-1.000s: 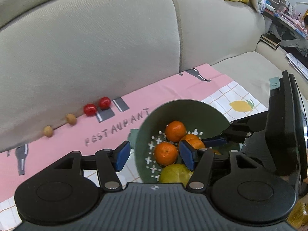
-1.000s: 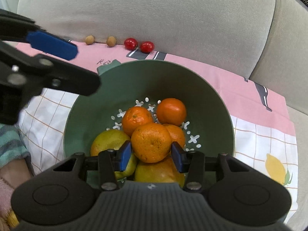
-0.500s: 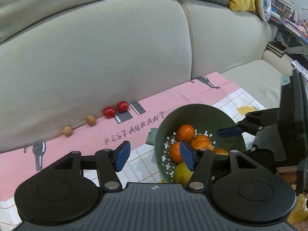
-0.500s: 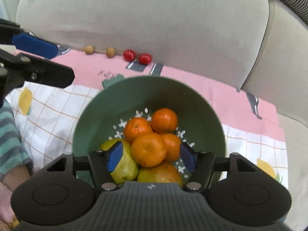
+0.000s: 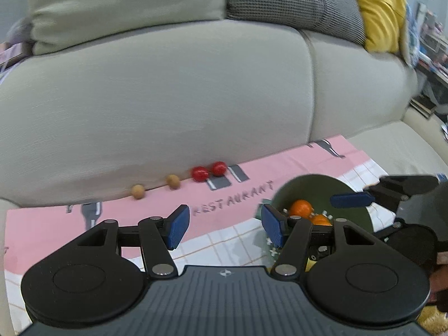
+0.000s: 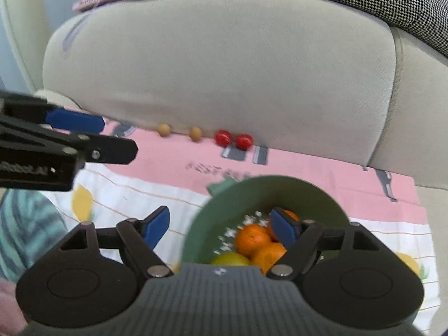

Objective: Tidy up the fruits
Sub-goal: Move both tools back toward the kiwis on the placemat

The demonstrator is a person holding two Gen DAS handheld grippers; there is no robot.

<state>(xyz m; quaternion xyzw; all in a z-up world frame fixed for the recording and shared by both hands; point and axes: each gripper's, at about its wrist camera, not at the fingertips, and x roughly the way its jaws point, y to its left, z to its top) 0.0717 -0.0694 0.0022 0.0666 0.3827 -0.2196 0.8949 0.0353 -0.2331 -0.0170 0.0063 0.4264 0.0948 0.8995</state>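
Both my fingers are empty, left gripper (image 5: pixel 222 228) standing open and right gripper (image 6: pixel 221 229) opening, oranges (image 6: pixel 253 238) piled in the green bowl (image 6: pixel 280 190), but cherry tomatoes (image 6: pixel 232 139) and two brown fruits (image 6: pixel 179 131) still sit by the sofa (image 6: pixel 224 70).

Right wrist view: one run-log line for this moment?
right gripper: opening, empty | left gripper: open, empty | oranges in green bowl

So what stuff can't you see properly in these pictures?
- Bowl, right wrist view: the near part and some oranges are hidden by the right gripper.
- Bowl, left wrist view: mostly hidden behind the left gripper.
- Cloth lettering, right wrist view: too blurred to read.
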